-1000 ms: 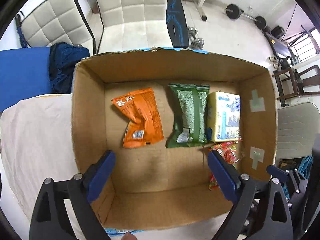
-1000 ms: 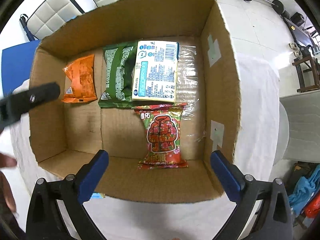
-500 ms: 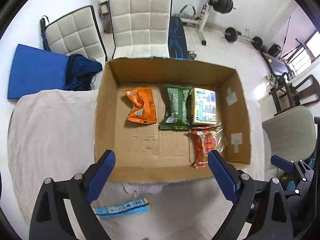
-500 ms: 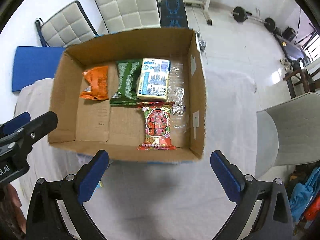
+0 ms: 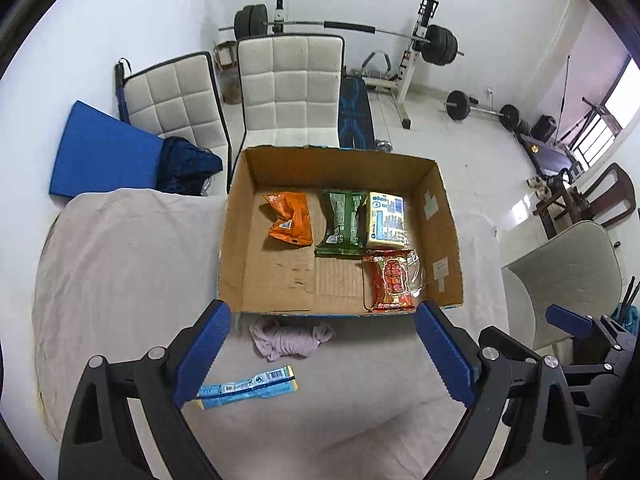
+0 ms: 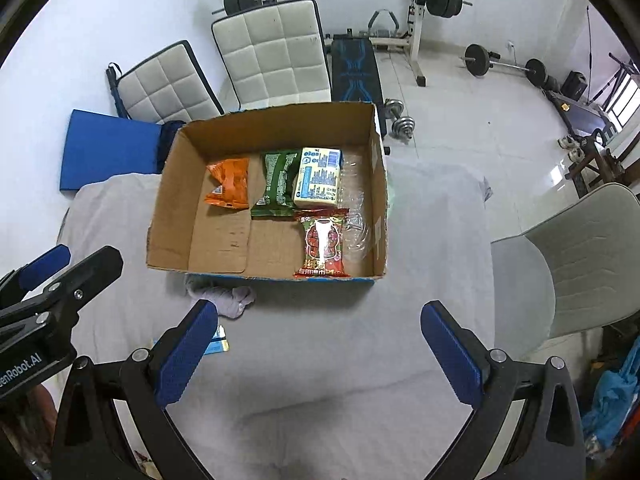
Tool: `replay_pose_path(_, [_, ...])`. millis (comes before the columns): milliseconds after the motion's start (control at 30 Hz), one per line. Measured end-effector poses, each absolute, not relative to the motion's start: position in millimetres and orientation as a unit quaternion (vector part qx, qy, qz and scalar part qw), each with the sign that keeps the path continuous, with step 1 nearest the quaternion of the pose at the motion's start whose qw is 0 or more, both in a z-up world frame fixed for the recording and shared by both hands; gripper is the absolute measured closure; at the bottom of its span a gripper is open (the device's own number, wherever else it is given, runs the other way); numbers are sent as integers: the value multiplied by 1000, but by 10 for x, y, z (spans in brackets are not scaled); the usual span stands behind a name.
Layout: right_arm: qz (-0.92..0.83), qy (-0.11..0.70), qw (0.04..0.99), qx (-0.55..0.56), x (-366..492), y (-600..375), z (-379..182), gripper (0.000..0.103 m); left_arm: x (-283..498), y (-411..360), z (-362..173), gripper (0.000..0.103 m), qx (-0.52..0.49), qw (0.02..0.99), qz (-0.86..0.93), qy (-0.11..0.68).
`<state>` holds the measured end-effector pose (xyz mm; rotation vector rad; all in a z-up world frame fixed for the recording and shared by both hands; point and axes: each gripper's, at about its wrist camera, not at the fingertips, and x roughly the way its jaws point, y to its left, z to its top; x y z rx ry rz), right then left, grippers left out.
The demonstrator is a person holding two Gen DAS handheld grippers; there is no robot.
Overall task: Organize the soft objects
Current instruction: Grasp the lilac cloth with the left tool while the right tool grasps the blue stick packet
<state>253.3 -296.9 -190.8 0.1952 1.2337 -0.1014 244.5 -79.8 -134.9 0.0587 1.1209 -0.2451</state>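
A cardboard box point(image 5: 236, 236) point(image 6: 168, 220) stands on the cloth-covered table. Inside lie an orange packet point(image 5: 290, 220) point(image 6: 229, 186), a green packet point(image 5: 342, 220) point(image 6: 276, 184), a yellow-blue pack point(image 5: 386, 220) point(image 6: 319, 178) and a red packet point(image 5: 392, 282) point(image 6: 323, 246). A crumpled pale cloth point(image 5: 286, 338) point(image 6: 230, 298) lies just in front of the box. A blue wrapper point(image 5: 246, 387) point(image 6: 218, 344) lies nearer. My left gripper point(image 5: 322, 354) is open and empty, above the cloth and wrapper. My right gripper point(image 6: 320, 354) is open and empty, above bare table.
Two white padded chairs point(image 5: 288, 92) stand behind the table, with a blue mat point(image 5: 104, 154) and dark garment point(image 5: 186, 166) at the left. A grey chair point(image 6: 580, 256) is at the right. Weight bench and barbells point(image 6: 352, 68) stand on the floor behind.
Both grippers have pulled back and up from over the box. The box now looks smaller and the cloth and blue wrapper have come into view.
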Motion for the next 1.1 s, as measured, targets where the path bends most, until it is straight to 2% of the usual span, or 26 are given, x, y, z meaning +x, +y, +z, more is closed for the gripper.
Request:
replay_pose_path(200, [-36,572,813,100,2369,-2983,-1806,0,2295,-764,-1242,8,26,848,-101,520])
replay_pose_path(333, [-28,584,803,113,2289,-3008,-1906,0,2246,-634,-1363,8,37,844,-72,530])
replay_pose_path(500, [-17,630,760,162,2174,-2897,-2498,0,2107,-230,-1761,8,56,827,-16,559])
replay_pose_path(667, [-3,694,664,277,2144,-2490,-3408,0,2063,346,-2271,8,68,800,68,593])
replay_pose_path(900, [-35,714,578,394,2333,-1697,-4268,0,2016,1178,-2844,8,56,757,145,634])
replay_pose_path(1000, [-48,724,554,408,2466,-1329,-4540,3,2010,1401,-2979,8,49,745,156,647])
replay_pose_path(1100, [-78,739,523,417,2520,-1044,-4812,13,2002,1591,-3074,8,40,736,162,656])
